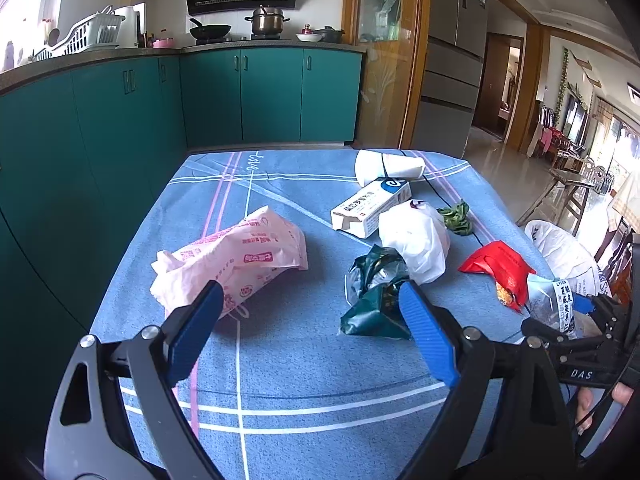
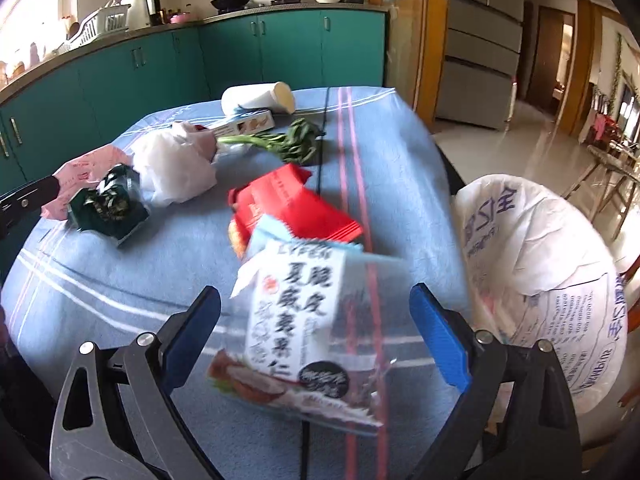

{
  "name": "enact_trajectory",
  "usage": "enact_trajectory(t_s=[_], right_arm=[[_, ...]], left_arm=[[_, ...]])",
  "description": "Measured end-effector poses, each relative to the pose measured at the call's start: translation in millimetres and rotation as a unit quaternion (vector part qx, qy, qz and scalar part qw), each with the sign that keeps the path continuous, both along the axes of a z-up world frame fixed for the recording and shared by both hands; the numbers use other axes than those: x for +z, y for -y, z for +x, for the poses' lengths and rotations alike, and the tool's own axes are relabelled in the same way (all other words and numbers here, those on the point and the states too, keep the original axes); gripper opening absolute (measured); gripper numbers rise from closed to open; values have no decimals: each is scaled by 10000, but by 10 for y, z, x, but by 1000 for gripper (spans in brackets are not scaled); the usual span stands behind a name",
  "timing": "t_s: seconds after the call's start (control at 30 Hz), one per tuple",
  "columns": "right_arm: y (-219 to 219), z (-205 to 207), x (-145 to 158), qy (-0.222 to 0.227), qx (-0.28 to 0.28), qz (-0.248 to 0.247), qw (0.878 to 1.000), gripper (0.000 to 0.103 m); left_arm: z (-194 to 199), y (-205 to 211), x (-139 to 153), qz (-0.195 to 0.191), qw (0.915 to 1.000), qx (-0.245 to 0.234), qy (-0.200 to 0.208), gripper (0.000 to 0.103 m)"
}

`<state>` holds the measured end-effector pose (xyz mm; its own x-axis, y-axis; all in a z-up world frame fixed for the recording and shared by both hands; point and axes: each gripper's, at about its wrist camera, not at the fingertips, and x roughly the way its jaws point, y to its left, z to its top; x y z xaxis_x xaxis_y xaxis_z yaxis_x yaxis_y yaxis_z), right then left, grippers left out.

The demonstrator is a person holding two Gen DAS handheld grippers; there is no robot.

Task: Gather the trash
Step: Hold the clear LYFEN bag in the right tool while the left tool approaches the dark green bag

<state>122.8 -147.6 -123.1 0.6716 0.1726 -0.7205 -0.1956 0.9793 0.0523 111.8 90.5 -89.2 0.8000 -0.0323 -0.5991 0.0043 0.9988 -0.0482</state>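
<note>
Nut packet (image 2: 296, 320) lies lengthwise between wide-open, empty right gripper (image 2: 316, 300); left gripper (image 1: 310, 292), wide, empty, farther.

Bare cloth across the near desk (image 1: 288, 380) edge and up the middle, between pink bag (image 1: 236, 260) on the left and green wrapper (image 1: 372, 300). Open strip along the far left too. Crowded on the right: white bag (image 1: 416, 240), box (image 1: 372, 206), cup (image 1: 388, 166), greens (image 1: 456, 216), red packet (image 1: 500, 268), all close together, little passage between. Nut pouch (image 2: 300, 320) lying between the wide-open right hand-held gripper (image 2: 316, 308) fingers, untouched by the pads. Big white sack (image 2: 540, 272) standing open just off the right edge.
</note>
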Motion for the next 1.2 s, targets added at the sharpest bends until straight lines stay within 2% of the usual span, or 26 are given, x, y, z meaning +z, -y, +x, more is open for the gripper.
enact_trajectory(t_s=[0.13,0.23,0.27,0.4,0.7,1.2], right_arm=[[-128,-56,39,36,265,35,9996,89],[-269,-88,53,56,543,4,9985,77],[-321,-102,53,56,642,-10,9979,70],[-484,-170,75,135,1007,-20,9948,63],[-569,-333,291,471,1311,124,9902,63],[-499,-339,284,471,1266,186,9907,63]], left_arm=[[3,11,-10,3,10000,-8,-28,89],[0,20,-9,10,10000,-22,-27,89],[-3,23,-9,9,10000,-31,-26,89],[-7,27,-13,23,10000,-37,-27,90],[-20,27,-9,0,10000,-64,21,90],[-22,183,-11,95,9994,-315,85,93]])
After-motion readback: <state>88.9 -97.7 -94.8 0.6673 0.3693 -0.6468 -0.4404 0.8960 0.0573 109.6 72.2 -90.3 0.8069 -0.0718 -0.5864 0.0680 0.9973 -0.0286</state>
